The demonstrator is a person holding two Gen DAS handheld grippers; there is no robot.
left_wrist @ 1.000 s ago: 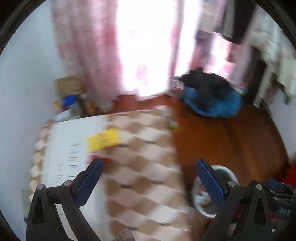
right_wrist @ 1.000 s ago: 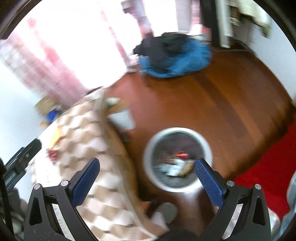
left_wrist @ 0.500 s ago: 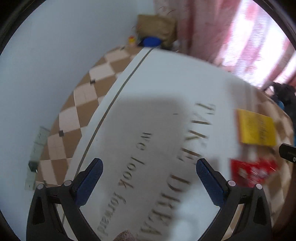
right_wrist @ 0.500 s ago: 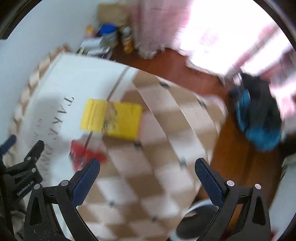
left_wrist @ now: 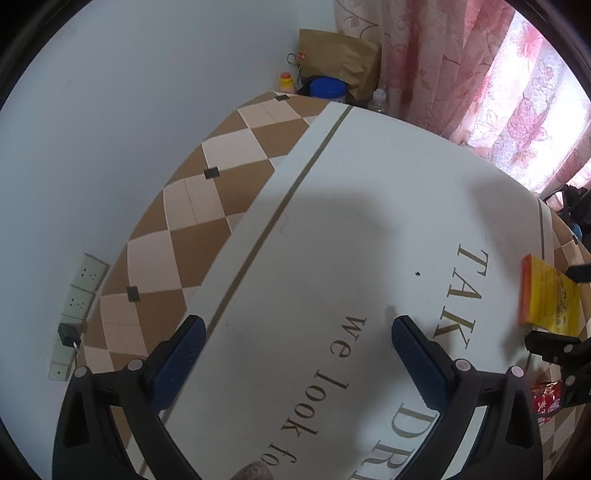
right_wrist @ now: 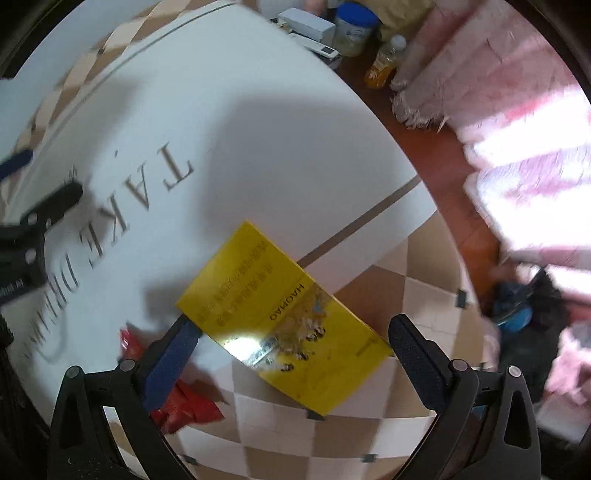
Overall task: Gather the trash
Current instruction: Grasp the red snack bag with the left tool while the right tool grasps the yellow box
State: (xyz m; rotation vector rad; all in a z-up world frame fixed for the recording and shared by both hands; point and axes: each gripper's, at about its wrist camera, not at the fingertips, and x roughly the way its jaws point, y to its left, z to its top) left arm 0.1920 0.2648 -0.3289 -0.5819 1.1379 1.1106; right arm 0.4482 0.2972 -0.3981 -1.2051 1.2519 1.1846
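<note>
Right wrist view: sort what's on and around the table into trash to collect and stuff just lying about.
Trash to collect:
yellow box, between the open right tongs
red wrapper, under the right tongs' left finger

Lying about:
blue-lidded tub
white remote
bottle
pink curtain
blue bundle on the floor

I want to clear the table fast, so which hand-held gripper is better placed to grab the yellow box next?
Right. The right hand-held gripper is open with the yellow box lying between its fingers. The left hand-held gripper, also open, faces bare white tablecloth, with the box off at its right edge.
</note>
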